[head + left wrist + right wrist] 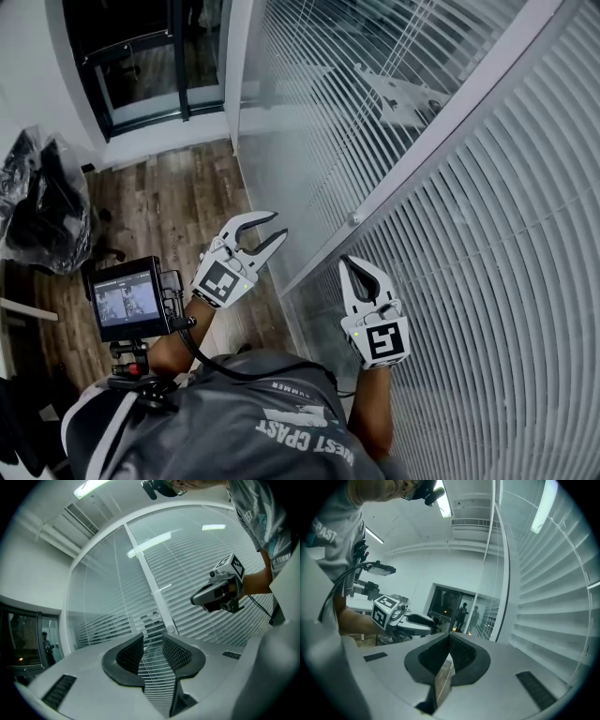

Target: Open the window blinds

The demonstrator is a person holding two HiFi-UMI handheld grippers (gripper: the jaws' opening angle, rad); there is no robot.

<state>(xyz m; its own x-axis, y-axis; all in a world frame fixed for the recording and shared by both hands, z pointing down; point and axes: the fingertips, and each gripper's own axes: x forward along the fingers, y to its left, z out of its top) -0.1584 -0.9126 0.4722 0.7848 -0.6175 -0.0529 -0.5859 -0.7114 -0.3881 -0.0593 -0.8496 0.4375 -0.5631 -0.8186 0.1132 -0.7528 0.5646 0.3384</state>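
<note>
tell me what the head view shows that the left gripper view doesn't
Only the head view: the wooden floor, the small monitor by the person's left arm, black plastic bags at the left edge, and the left gripper from outside, jaws apart. Only the left gripper view: the ceiling light, the ceiling vent, and the blinds seen through the gap between its own jaws. Both: the blinds themselves, the white frame post between panes, and the right gripper, jaws together at the tips.
</note>
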